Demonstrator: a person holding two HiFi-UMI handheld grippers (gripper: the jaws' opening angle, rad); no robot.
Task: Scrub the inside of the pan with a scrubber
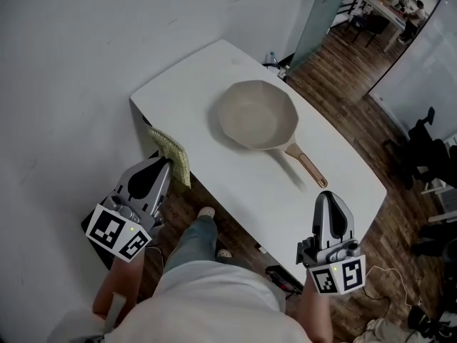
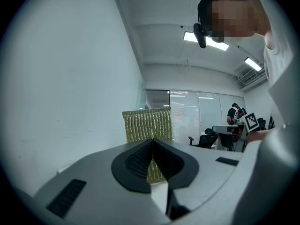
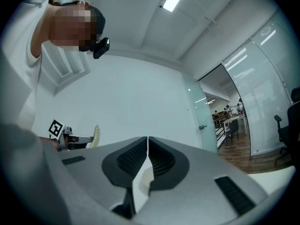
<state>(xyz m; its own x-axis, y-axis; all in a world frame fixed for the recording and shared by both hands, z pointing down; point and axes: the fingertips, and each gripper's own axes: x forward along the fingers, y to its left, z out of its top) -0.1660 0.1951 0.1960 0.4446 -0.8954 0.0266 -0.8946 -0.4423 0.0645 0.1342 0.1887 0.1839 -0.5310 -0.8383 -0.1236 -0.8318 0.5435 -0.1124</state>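
A cream pan [image 1: 257, 114] with a copper-tipped handle [image 1: 307, 164] pointing toward me lies on the white table [image 1: 343, 170]; its inside looks bare. My left gripper [image 1: 166, 163] hangs off the table's left corner, shut on a yellow-green scrubber [image 1: 171, 153] that stands up between its jaws. The left gripper view shows the scrubber [image 2: 147, 125] pinched at its lower edge. My right gripper [image 1: 330, 195] hovers at the table's near edge, just short of the handle, shut with nothing in it. The right gripper view shows its jaws [image 3: 148, 138] closed together, and the scrubber [image 3: 95, 136] far off to the left.
A white wall runs along the table's left and far sides. A wooden floor, office chairs [image 1: 423, 148] and a glass partition [image 1: 320, 16] lie to the right. A small bottle [image 1: 272, 59] stands past the table's far corner. My legs and shoes [image 1: 206, 211] are below the near edge.
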